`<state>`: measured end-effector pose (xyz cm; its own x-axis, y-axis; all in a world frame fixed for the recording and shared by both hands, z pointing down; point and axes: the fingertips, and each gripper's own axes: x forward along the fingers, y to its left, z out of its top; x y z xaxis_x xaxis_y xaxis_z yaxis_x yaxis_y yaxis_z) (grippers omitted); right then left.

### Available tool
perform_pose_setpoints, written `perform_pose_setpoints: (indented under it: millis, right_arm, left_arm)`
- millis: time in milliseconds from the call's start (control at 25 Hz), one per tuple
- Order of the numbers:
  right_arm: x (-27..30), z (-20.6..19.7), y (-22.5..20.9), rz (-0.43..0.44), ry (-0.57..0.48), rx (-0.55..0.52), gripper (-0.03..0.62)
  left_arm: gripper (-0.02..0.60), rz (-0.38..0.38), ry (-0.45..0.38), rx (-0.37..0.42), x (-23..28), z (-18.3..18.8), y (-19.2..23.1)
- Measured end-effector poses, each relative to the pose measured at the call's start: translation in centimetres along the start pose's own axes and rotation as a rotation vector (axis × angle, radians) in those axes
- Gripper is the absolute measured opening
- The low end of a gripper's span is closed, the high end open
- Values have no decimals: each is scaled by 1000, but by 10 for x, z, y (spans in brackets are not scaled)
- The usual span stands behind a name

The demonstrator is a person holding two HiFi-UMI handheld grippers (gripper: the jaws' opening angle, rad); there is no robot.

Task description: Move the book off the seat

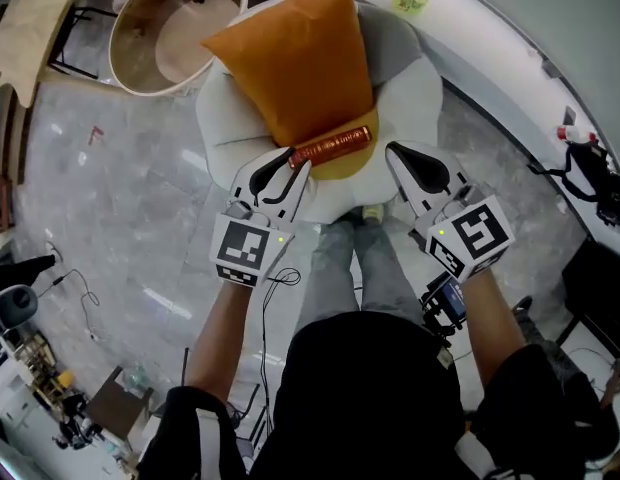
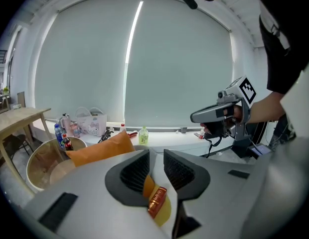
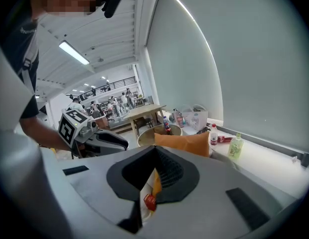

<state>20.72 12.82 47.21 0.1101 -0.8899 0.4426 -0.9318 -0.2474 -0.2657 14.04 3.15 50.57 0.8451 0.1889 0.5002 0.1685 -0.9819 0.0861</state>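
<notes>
Reddish book point(image 1: 331, 147) lying across seat point(image 1: 230, 118) by cushion point(image 1: 295, 58) — left gripper point(image 1: 295, 161) aiming at its end, jaws narrowly apart, empty; right gripper point(image 1: 391, 149) hovering closed.

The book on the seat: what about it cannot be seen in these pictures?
Head view: the print on the book is too small to read.
Left gripper view: the jaws hide all but a strip of it.
Right gripper view: the jaws hide nearly all of it.
Its underside: hidden in every view.
</notes>
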Motion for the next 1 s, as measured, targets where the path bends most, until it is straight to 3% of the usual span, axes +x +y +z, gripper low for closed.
perform_pose_setpoints:
  millis: [440,1000]
  right_arm:
    - [15,-68,-36,-11,31,79,9]
    - [38,-137,-46,20,98,146,9]
  left_arm:
    - [147,-69,100,61,60,-67,3]
    - [277,-147,267,111,131,-176,9]
